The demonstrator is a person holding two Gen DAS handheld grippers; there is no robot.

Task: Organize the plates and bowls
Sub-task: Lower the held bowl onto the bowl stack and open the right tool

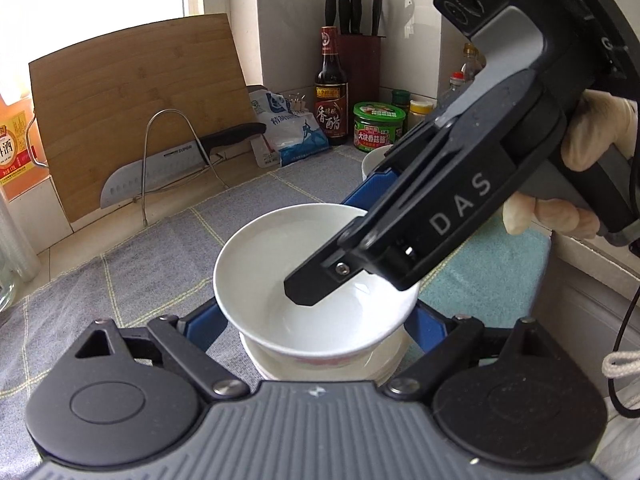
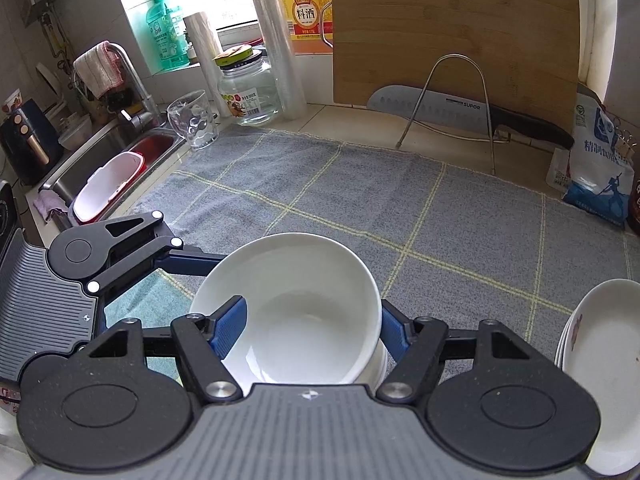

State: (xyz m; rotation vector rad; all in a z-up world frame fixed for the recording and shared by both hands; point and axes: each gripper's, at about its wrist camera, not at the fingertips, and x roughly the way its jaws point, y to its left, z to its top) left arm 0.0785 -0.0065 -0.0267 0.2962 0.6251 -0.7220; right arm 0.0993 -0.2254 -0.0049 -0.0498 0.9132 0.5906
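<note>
A white bowl (image 1: pixel 260 272) (image 2: pixel 304 312) hangs tilted just above a short stack of white bowls (image 1: pixel 320 368) (image 2: pixel 382 360). My right gripper (image 1: pixel 336 240) (image 2: pixel 312 328) is shut on the bowl's wall, one finger (image 1: pixel 308 288) inside it and the blue one (image 1: pixel 372 188) outside. My left gripper (image 1: pixel 316 324) straddles the stack below, its blue fingers (image 1: pixel 208 324) tight against both sides. The upper bowl hides its fingertips. In the right wrist view, the left gripper's finger (image 2: pixel 192 259) reaches in from the left under the bowl.
A grey checked cloth (image 2: pixel 400 208) covers the counter, with a teal cloth (image 1: pixel 492 276) beside it. Stacked plates (image 2: pixel 600 360) stand at the right and another white dish (image 1: pixel 370 160) behind. A cutting board (image 2: pixel 452 32), knife (image 2: pixel 440 106), bottles, jars, a glass (image 2: pixel 194 124) and the sink (image 2: pixel 108 152) ring the area.
</note>
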